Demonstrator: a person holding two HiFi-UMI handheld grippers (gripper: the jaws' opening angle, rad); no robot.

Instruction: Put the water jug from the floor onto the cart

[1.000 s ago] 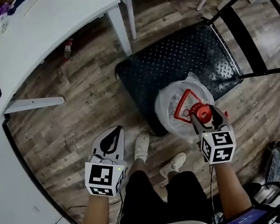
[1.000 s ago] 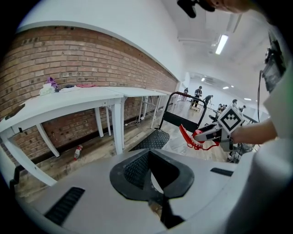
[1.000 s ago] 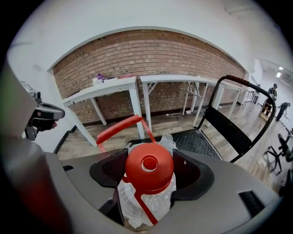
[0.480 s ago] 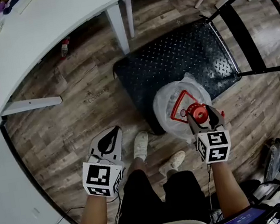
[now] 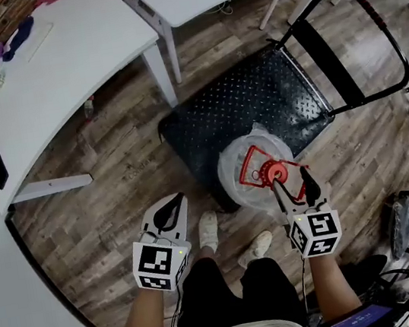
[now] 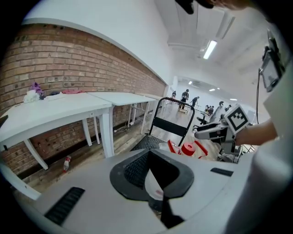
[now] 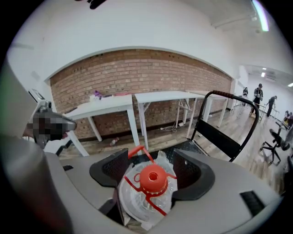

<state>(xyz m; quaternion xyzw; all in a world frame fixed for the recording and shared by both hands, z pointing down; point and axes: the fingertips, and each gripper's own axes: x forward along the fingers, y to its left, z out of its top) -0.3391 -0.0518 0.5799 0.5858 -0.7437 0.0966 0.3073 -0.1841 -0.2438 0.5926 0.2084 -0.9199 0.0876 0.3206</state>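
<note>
Over at the left, the left hand-held gripper (image 5: 171,212) hangs above the floor (image 5: 100,183), its jaws brought together on nothing. I judge it best kept out there, clear of the load. Next comes the water jug (image 5: 235,185), seen from above across the near edge of the cart (image 5: 240,99); I cannot tell whether it is lifted or already resting. To finish the step well, I would carry it further over the black deck and keep it upright, so the weight hangs straight under the red handle (image 7: 137,149). It should be set down well inside the edge before letting go. The right hand-held gripper (image 5: 292,190) has its jaws part-way apart, clamped on the red cap (image 5: 274,177) and handle strap between them.
</note>
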